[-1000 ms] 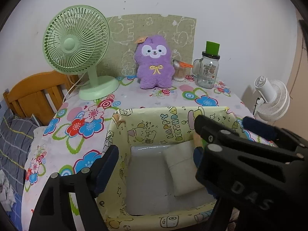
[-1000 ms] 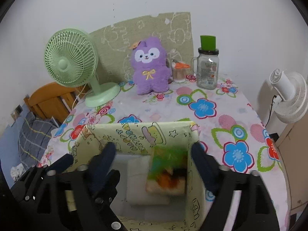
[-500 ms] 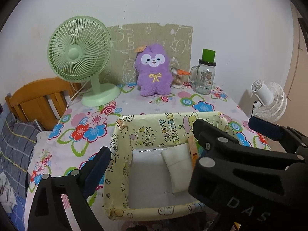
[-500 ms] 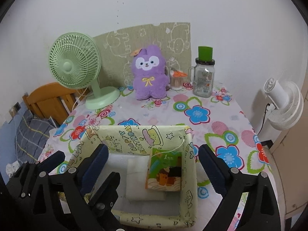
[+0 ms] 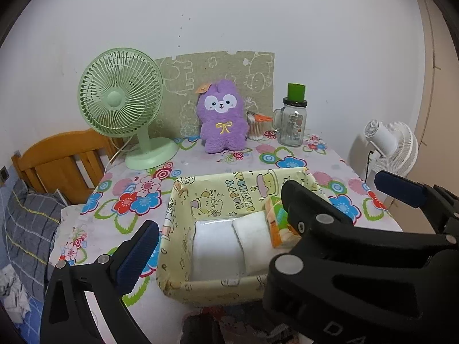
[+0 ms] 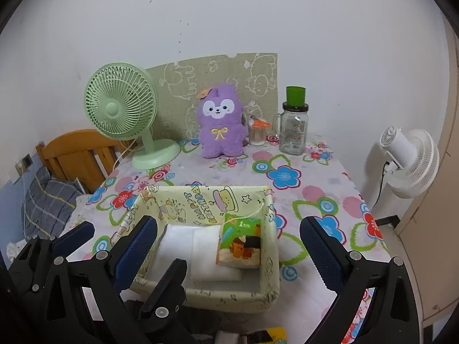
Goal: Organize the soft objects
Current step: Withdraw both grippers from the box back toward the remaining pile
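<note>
Both grippers hang spread wide over the near edge of the counter, jaws just opened, nothing between them: the left gripper (image 5: 218, 209) and the right gripper (image 6: 229, 246). Below sits a soft-sided yellow fabric bin (image 6: 200, 200) printed with cartoons. Inside lie two white pads (image 6: 186, 243) flat, and a colourful tissue pack (image 6: 239, 240) against the right wall. The counter (image 6: 301, 172) wears a glossy flowered cloth. Behind stand a green fan (image 6: 120, 109), a fuzzy purple plush (image 6: 221, 123) and a glass jar (image 6: 294, 129) against a white wall.

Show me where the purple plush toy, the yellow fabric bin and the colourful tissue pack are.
purple plush toy (image 6: 221, 132): right wrist view, on its belly by the yellow bow.
yellow fabric bin (image 6: 198, 200): right wrist view, on its far inner wall.
colourful tissue pack (image 6: 240, 243): right wrist view, on its printed top face.
</note>
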Demonstrator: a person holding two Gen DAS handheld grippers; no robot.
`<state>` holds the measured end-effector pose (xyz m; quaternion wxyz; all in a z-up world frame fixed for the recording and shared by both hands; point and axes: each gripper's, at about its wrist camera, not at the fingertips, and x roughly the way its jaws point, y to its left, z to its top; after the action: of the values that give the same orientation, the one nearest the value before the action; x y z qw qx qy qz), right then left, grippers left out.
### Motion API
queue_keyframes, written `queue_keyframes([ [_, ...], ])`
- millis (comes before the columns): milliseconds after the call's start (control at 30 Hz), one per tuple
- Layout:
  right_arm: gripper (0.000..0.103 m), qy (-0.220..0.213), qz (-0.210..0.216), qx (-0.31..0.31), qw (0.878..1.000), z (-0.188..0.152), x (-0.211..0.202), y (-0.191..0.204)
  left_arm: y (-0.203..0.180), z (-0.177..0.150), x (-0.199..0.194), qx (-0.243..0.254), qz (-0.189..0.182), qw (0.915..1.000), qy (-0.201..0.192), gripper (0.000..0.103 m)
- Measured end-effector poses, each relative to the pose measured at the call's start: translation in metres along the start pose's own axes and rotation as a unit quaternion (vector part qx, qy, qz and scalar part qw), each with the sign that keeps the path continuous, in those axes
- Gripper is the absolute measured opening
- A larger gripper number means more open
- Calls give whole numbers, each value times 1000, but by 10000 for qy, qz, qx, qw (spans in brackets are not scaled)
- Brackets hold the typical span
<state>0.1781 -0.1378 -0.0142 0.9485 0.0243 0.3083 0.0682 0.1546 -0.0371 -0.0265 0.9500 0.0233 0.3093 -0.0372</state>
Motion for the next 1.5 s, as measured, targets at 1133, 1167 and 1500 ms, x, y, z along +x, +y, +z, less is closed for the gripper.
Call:
queue_keyframes([
  [1133, 101, -361, -161, -4, 9992, -46, -90, 5, -5, -40, -84, -192, -205, 9987, -420, 103],
  [1167, 101, -382, -161, -7, 9991, -47, -93, 5, -5, -41, -85, -194, -208, 9987, -431, 103],
  [1500, 101, -428, -148, -30, 9990, -65, -104, 5, -7, -59, -95, -180, -217, 9985, -471, 103],
])
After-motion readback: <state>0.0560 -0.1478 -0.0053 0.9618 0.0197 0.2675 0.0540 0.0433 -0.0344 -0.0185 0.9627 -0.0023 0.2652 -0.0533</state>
